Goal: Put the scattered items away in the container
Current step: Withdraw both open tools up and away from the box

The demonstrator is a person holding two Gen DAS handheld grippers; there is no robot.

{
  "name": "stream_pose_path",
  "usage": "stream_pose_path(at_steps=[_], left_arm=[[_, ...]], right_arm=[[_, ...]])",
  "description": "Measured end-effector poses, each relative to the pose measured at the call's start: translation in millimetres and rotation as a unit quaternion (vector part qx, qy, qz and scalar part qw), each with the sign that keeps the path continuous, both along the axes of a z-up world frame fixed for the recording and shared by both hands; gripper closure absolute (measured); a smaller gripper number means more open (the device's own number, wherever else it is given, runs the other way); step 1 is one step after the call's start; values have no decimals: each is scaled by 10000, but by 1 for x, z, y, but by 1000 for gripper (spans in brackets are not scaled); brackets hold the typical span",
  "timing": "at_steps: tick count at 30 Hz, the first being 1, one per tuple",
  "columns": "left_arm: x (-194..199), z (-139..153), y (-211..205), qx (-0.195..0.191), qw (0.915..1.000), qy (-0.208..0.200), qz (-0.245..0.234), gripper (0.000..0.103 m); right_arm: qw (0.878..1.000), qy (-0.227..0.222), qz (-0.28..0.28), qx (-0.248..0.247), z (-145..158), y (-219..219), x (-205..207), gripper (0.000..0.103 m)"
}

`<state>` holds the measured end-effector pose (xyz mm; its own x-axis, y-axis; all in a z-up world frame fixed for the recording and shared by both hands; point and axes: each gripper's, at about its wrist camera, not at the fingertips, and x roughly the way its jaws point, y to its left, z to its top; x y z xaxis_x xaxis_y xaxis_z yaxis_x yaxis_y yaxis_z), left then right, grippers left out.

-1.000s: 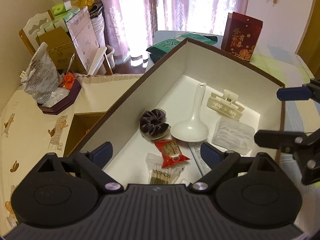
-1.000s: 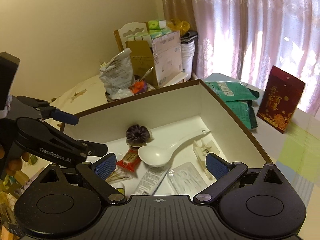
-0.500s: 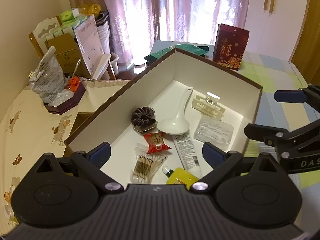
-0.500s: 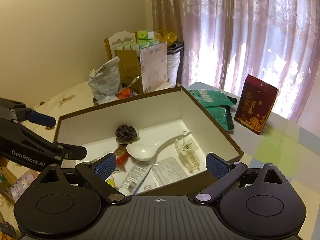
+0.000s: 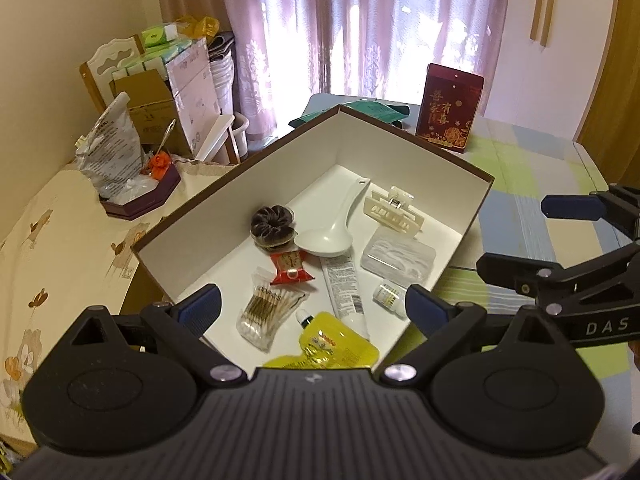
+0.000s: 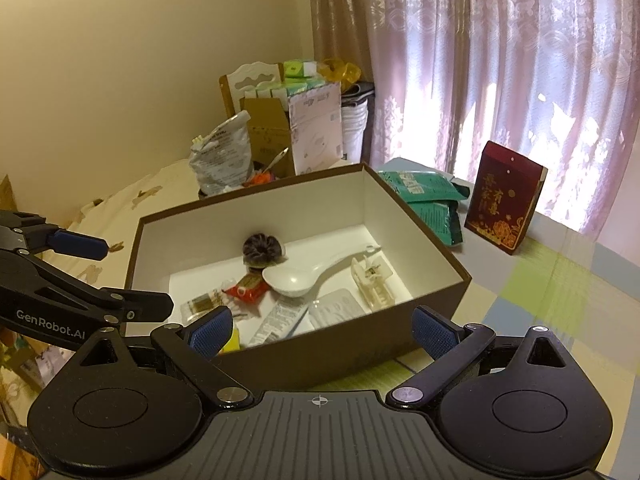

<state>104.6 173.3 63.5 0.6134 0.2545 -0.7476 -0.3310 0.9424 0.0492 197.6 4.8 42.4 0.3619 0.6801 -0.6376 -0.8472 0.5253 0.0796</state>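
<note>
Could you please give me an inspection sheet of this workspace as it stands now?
Surface: checked tablecloth, bare beside the box.
Job's things: brown box holds scrunchie, white spoon, hair claw, clear case, red sachet, swab pack, tube, yellow pouch, small bottle.
Clutter: red gift box, green packets.
Grippers: left gripper and right gripper open, empty.
Cables: nothing seen.
Surroundings: curtains, cardboard boxes.

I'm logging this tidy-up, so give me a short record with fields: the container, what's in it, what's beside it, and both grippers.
container: open brown box, white inside
contents: white spoon, dark scrunchie, cream hair claw, cotton swab pack, yellow pouch, white tube, clear case, red sachet, small bottle
beside box: red gift box, green packets
left gripper: open, empty
right gripper: open, empty
</note>
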Motion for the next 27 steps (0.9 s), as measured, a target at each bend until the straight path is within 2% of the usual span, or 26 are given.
stream_pose_path(at_steps=[10,17,27], left_arm=[[-15,-7,-30,332,9991,150,219,3],[-25,-13,-49,136,9992,187,329,3],[-35,-15,-75,171,9975,233,641,3]], right_arm=[[9996,249,93,-1,-5,-22,1,2],[9994,287,203,-67,-7,-35,2,2],[9981,397,452,-125,-12,-52,0,2]])
